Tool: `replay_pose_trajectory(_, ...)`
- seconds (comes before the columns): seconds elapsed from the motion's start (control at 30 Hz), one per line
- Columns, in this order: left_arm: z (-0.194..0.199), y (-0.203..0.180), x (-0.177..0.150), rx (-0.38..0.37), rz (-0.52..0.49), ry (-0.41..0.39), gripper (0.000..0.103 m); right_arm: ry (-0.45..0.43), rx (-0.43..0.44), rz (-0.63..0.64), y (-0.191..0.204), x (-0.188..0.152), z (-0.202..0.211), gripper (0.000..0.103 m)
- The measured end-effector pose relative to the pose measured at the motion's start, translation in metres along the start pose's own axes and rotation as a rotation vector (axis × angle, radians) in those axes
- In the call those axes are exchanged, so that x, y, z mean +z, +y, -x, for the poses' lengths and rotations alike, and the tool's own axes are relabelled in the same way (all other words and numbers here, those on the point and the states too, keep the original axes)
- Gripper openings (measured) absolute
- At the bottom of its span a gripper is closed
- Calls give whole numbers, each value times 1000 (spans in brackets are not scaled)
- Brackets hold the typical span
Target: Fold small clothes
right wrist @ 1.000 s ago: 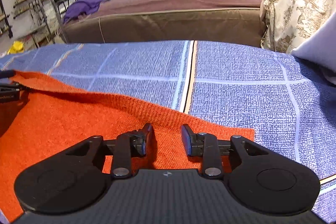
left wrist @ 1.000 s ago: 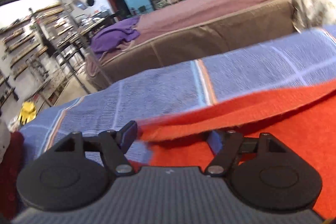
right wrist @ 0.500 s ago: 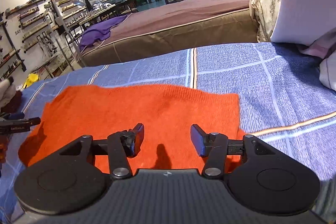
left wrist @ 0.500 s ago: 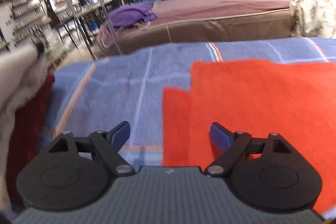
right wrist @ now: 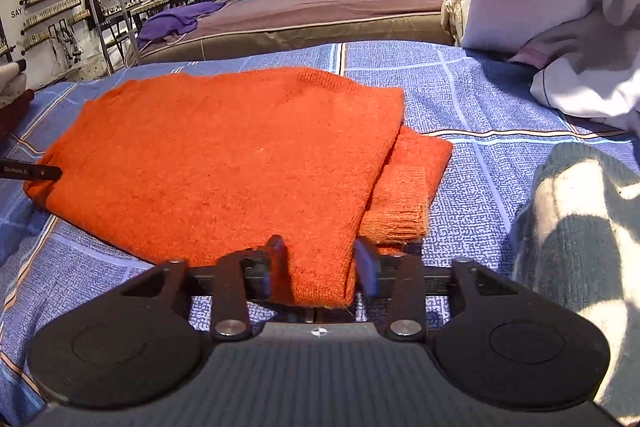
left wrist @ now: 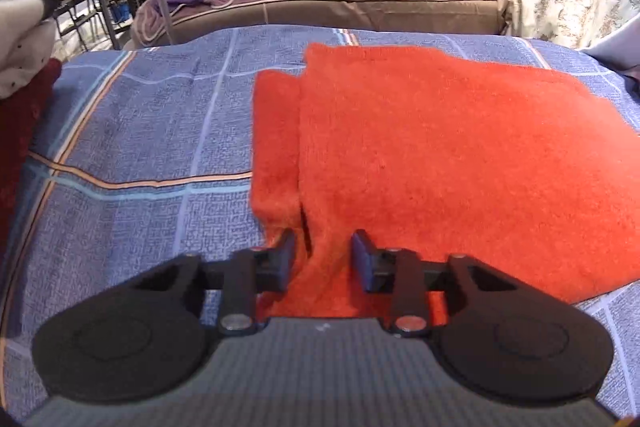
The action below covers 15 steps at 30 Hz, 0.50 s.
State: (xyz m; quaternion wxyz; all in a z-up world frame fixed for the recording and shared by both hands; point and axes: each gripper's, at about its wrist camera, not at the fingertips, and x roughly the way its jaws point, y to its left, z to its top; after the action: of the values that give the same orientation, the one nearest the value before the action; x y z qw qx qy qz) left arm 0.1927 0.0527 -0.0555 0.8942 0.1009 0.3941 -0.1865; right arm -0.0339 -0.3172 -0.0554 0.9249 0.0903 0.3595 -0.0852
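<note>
blue-grey checked woven bedsheet (left wrist: pixel 132 131) with orange and pale lines covers the bed, and a folded bright orange knitted sweater (left wrist: pixel 440 155) lies flat on it, one layer over another. left gripper (left wrist: pixel 323 259) sits at the sweater's near left corner, jaws partly open with a ridge of the knit between them, not pinched. right gripper (right wrist: pixel 322 267) straddles the near right corner, jaws likewise partly open around the fabric.

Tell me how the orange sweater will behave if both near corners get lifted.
The orange sweater is a soft knit, so it will probably sag between the corners. Its tucked sleeve may slip out. It looks light, and the fuzzy surface likely grips the fingers.
</note>
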Motion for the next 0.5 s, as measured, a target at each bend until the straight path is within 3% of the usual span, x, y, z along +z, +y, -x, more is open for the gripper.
replay_pose_trajectory(0.03,0,2,0,-20,6,2,4,-6,14,11,0,-3,1,18)
replay_pose_trajectory(0.1,4,10,-1,-48,36,9,4,-23,13,22,-1,-3,5,13)
replay_pose_trajectory(0.27,35,26,-20,-90,32,-27,4,-5,7,78,-3,-9,25,8)
replay_pose_trajectory(0.4,40,32,-43,-90,20,18,4,48,13,105,-6,-24,27,4)
replay_pose_trajectory(0.5,34,29,-46,-75,24,23,5,53,18,51,-12,-30,22,4)
